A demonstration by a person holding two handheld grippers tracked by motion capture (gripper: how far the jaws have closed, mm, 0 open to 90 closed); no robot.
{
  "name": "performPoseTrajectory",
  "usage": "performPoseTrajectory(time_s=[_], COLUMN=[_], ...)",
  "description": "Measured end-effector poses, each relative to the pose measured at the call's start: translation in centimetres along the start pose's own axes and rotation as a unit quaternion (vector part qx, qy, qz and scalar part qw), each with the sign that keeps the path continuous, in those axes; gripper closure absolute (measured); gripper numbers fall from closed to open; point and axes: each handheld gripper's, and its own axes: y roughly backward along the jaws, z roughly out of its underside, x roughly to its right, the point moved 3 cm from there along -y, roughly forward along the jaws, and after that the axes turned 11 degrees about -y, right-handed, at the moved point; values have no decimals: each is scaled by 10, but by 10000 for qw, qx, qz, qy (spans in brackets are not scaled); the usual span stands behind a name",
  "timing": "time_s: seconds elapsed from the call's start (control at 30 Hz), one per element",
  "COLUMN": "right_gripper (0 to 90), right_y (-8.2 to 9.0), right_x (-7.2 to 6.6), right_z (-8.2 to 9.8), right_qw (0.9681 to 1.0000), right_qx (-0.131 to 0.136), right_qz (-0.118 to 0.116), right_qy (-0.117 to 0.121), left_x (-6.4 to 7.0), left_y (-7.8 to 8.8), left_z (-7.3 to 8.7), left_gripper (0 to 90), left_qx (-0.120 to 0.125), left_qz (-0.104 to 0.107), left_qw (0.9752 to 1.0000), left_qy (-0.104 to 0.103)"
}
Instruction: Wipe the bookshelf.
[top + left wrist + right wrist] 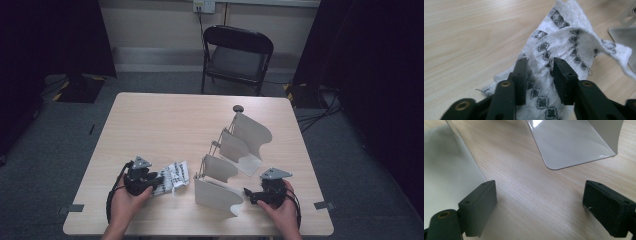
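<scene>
A crumpled white cloth (172,176) with a black diamond pattern lies on the wooden table (165,120) near its front left. My left gripper (158,180) rests low at the cloth's left end. In the left gripper view the cloth (564,40) bunches up between the jaws of the left gripper (539,62), which stand a little apart and do not pinch it. My right gripper (248,193) sits at the front right, pointing left. In the right gripper view the right gripper (539,190) is wide open over bare wood, with nothing between its jaws.
A rack of several upright, curved white metal plates (235,150) stands right of centre. Its nearest plate (215,195) is just left of my right gripper, and its face (446,170) rises beside one jaw. A black folding chair (237,55) stands beyond the table.
</scene>
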Motion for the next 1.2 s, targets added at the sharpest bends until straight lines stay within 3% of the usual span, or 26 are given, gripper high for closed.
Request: performPoseTrajectory(time_s=[0.17, 0.27, 0.43, 0.63, 0.67, 0.83, 1.2], right_gripper=[151, 167, 225, 291, 292, 307, 338], right_y=[1, 4, 10, 8, 6, 2, 1], right_x=[-5, -8, -16, -27, -28, -36, -46], right_z=[-1, -4, -10, -19, -20, -27, -43], right_qw=[9997, 9994, 9981, 9958, 9955, 9942, 9930], right_qx=[-127, -91, 9, 97, 70, 4, 95], right_qz=[-136, -256, -523, -787, -805, -826, -970], right_qy=[174, 218, 341, 466, 498, 692, 675], left_x=[3, 4, 3, -3, -3, -4, -3], left_y=[-1, -3, 0, 8, 8, 9, 9], left_z=[6, 7, 7, 9, 9, 10, 10], left_gripper=[484, 434, 368, 323, 316, 307, 307], left_qx=[28, 26, 53, 36, 61, 27, 63], left_qz=[46, 29, -52, -145, -159, -173, -208], left_qw=[9999, 9992, 9986, 9983, 9987, 9987, 9986], left_qy=[-157, -407, -530, -570, -488, -484, -475])
